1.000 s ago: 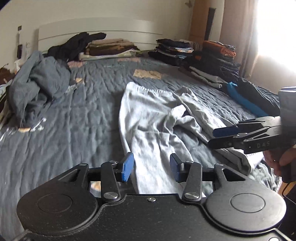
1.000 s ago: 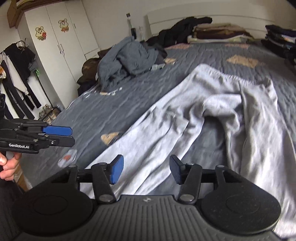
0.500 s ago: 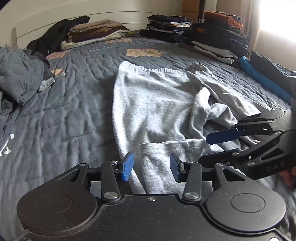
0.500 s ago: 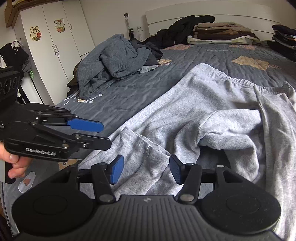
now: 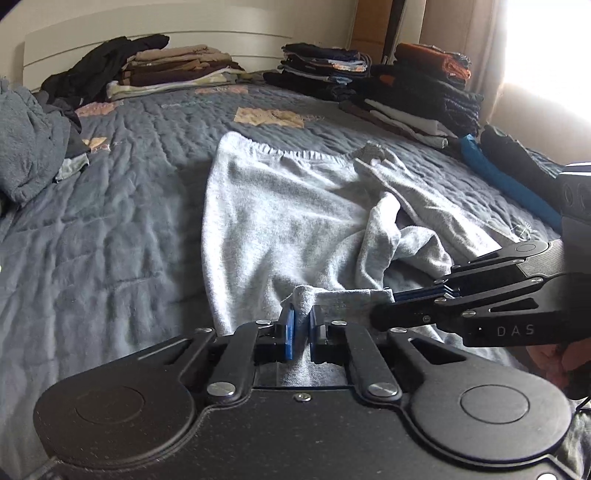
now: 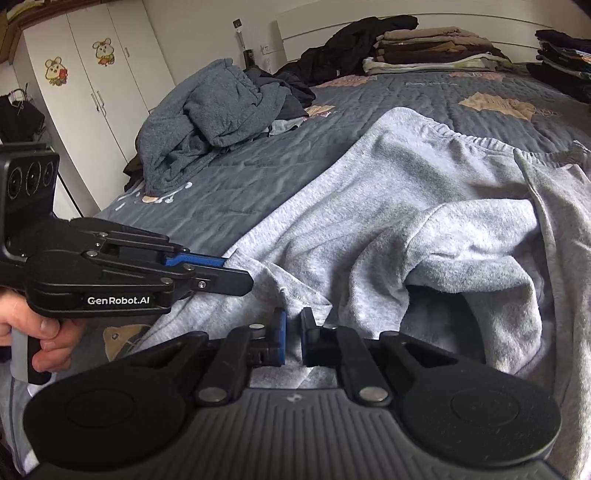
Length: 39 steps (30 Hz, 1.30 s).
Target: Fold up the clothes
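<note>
Both grippers, left gripper and right gripper, are pinched narrow on the grey sweatpants' near hem, side by side.

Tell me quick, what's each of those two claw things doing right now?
Left gripper: jaws closed on the hem of the grey sweatpants.
Right gripper: jaws closed on the same sweatpants hem.

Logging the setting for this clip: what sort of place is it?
A bedroom, most likely in a home: a bed with a quilt and headboard, a wardrobe beside it, and folded stacks around the sweatpants.
</note>
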Each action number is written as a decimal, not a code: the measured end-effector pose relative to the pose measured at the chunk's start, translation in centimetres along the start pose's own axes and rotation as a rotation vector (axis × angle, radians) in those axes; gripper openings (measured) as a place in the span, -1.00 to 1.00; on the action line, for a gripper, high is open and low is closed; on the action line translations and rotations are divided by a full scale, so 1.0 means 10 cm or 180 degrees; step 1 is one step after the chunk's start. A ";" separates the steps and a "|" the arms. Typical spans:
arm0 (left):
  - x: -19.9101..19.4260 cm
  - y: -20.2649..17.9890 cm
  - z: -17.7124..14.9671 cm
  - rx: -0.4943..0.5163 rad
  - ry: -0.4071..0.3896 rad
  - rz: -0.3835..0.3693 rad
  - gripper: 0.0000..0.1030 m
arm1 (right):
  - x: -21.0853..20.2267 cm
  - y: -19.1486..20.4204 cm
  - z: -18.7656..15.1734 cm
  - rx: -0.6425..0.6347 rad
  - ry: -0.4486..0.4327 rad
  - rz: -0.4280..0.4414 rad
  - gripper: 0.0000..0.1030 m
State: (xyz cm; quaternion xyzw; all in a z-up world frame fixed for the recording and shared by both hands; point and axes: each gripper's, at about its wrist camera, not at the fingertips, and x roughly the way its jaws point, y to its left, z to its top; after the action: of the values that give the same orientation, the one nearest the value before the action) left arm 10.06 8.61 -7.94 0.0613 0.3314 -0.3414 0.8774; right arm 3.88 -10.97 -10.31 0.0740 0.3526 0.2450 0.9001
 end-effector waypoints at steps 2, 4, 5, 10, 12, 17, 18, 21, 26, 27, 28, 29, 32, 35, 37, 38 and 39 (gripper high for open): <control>-0.12 -0.02 0.09 -0.0001 -0.0109 -0.0028 -0.84 | -0.12 0.03 0.05 0.0018 -0.0095 0.0053 -0.88; -0.23 -0.05 0.19 0.0015 -0.0223 -0.0057 -0.84 | -0.25 0.06 0.13 0.0027 -0.0207 0.0102 -0.88; -0.26 -0.06 0.27 0.0044 -0.0269 -0.0068 -0.84 | -0.31 0.07 0.18 0.0029 -0.0266 0.0125 -0.88; -0.12 -0.05 0.79 0.0213 -0.0459 -0.0058 -0.84 | -0.54 0.02 0.51 0.0052 -0.0558 0.0139 -0.88; 0.03 -0.03 1.01 0.0269 -0.0511 -0.0025 -0.84 | -0.51 -0.06 0.71 0.0013 -0.0629 0.0056 -0.88; 0.61 0.10 1.50 0.0338 -0.0531 0.0079 -0.84 | -0.22 -0.44 1.28 -0.0016 -0.0699 -0.0188 -0.88; 0.74 0.11 1.57 0.0371 -0.0517 0.0117 -0.84 | -0.14 -0.53 1.36 -0.0024 -0.0686 -0.0244 -0.88; 1.15 0.17 1.72 0.0384 -0.0465 0.0193 -0.84 | 0.15 -0.81 1.59 0.0013 -0.0614 -0.0409 -0.88; 1.65 0.30 1.80 0.0415 -0.0398 0.0340 -0.84 | 0.62 -1.17 1.77 0.0048 -0.0492 -0.0599 -0.88; 1.73 0.32 1.81 0.0418 -0.0378 0.0366 -0.84 | 0.70 -1.22 1.77 0.0052 -0.0456 -0.0628 -0.88; 1.82 0.34 1.82 0.0421 -0.0358 0.0393 -0.84 | 0.78 -1.27 1.78 0.0057 -0.0420 -0.0656 -0.88; 1.91 0.36 1.82 0.0445 -0.0300 0.0423 -0.84 | 0.86 -1.32 1.79 0.0061 -0.0383 -0.0685 -0.88; 2.15 0.40 1.76 0.0485 -0.0018 0.0603 -0.77 | 1.11 -1.46 1.82 0.0075 -0.0274 -0.0770 -0.85; 1.99 0.47 1.62 0.0444 -0.0101 0.0656 -0.70 | 1.24 -1.55 1.81 0.0110 -0.0198 -0.0947 -0.63; 1.72 0.52 1.56 0.0347 -0.0205 0.0664 -0.53 | 1.14 -1.59 1.79 0.0259 -0.0233 -0.0979 -0.35; 1.49 0.52 1.50 0.0342 -0.0259 0.0624 -0.41 | 1.01 -1.60 1.77 0.0316 -0.0309 -0.0886 -0.22; 1.27 0.51 1.44 0.0338 -0.0312 0.0583 -0.35 | 0.87 -1.58 1.75 0.0336 -0.0389 -0.0834 -0.04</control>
State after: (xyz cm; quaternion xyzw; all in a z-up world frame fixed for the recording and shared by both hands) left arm 28.04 0.61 -5.33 0.1210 0.2624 -0.2795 0.9156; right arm 27.22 -19.74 -7.37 0.0894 0.3162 0.1016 0.9390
